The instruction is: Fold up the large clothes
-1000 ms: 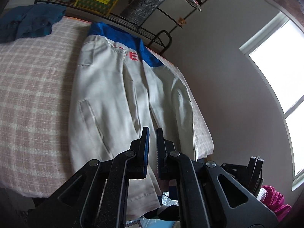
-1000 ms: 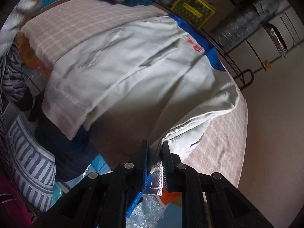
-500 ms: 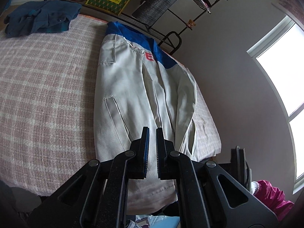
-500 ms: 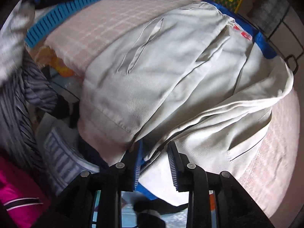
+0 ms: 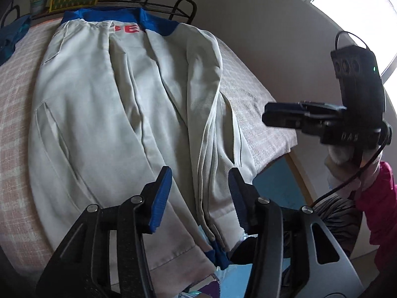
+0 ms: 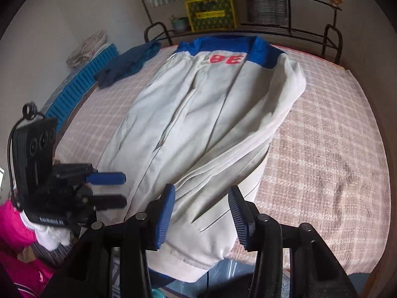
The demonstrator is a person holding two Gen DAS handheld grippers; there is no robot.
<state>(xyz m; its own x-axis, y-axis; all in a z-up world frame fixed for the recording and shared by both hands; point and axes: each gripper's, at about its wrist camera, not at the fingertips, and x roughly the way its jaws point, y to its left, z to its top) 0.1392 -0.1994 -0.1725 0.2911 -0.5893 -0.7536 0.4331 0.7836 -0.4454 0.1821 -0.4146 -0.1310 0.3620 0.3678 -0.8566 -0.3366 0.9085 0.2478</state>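
A cream jacket [image 5: 99,114] with a blue collar and red letters lies flat on the pink checked bed cover [image 6: 335,149]. One sleeve [image 6: 248,149] is folded slantwise over its front. My left gripper [image 5: 199,181] hovers over the lower hem by that sleeve's cuff; its jaws are opening and the pads press on nothing. My right gripper [image 6: 202,198] is above the cuff end of the jacket [image 6: 198,111], jaws also opening, with cloth below but not pinched. Each gripper shows in the other's view: the right gripper [image 5: 280,118] and the left gripper [image 6: 122,188].
A dark blue garment [image 6: 129,62] lies at the bed's far left. Behind the bed, a black metal rack [image 6: 332,37] carries a yellow-green box [image 6: 211,12]. A blue ribbed mat [image 6: 82,84] borders the left side. A pink sleeve [image 5: 382,198] and striped clutter sit below the near edge.
The right gripper has let go of the sleeve edge it pinched, and the sleeve now lies across the jacket. Both jaws have spread apart. Both hands have swung to face the jacket from its hem.
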